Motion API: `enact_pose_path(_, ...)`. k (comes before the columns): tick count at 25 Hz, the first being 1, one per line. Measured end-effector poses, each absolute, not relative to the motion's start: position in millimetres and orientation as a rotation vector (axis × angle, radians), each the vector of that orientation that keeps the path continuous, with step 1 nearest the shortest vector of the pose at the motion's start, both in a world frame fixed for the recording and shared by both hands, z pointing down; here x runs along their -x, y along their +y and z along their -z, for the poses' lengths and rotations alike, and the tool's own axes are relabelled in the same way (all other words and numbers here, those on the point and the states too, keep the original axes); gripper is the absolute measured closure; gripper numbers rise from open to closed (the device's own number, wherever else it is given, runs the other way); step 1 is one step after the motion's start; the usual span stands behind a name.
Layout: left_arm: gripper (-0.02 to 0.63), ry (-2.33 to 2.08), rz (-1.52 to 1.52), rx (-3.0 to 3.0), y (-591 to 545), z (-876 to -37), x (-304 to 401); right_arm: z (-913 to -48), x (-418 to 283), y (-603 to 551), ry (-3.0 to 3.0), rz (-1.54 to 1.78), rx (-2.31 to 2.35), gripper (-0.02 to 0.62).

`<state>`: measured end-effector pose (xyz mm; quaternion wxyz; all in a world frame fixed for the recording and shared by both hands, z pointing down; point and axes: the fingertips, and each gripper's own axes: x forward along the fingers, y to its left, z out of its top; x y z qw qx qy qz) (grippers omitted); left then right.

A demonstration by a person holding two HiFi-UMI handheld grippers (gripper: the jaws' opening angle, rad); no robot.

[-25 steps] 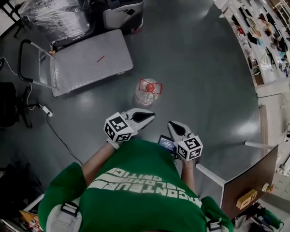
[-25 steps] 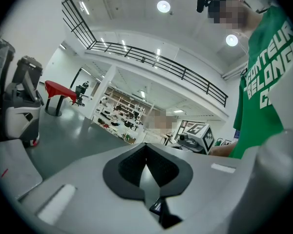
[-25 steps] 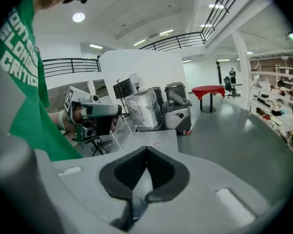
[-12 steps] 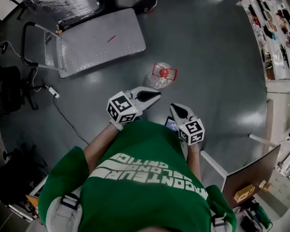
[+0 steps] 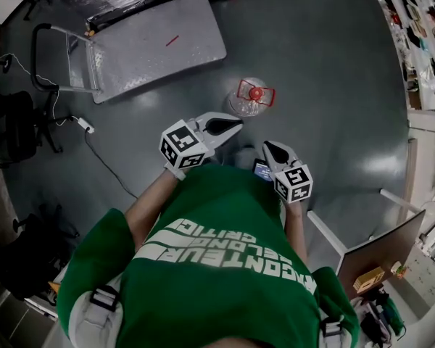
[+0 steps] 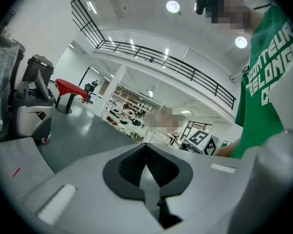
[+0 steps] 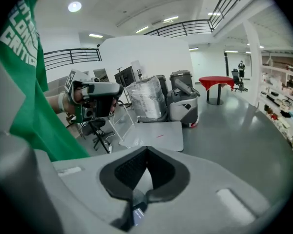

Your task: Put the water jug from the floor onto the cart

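Closure marks both tools nearest us: the left gripper [image 5: 232,125] and the right gripper [image 5: 270,148], low centre in the head view, have their jaws pressed together with nothing between them. Just above them the water jug [image 5: 252,96] stands on the floor [image 5: 326,85], red cap up, close to the left tip but untouched. Over the last second the jug and the cart [image 5: 159,46] at upper left have slid toward the top of the frame. The gap to the jug has narrowed, so we judge the approach under way, with the jaws yet to open. Only the head view shows the jug. The right gripper view shows instead the cart's deck from the side, with a wrapped load [image 7: 146,99] behind it.
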<state>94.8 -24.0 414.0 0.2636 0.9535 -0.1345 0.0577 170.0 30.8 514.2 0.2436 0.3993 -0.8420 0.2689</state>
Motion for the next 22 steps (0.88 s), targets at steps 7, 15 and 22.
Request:
enact_pose_path(7,0.595,-0.396,-0.228,-2.557,-41.6,-428.5,-114.4,-522.3,-195.3,4.8,-2.331,-0.748,-1.025,0.604)
enact_pose_path(15,0.595,-0.476,-0.247,-2.534,-76.7,-436.2,-139.1,-522.5,-239.9,-51.8,-2.35,-0.656,-1.024,0.604)
enact_pose_path(22,0.595,-0.537,-0.275,-2.486,-103.4,-457.4,-162.4,-531.4,-284.0,-89.0,-2.356,-0.662,-1.021,0.604)
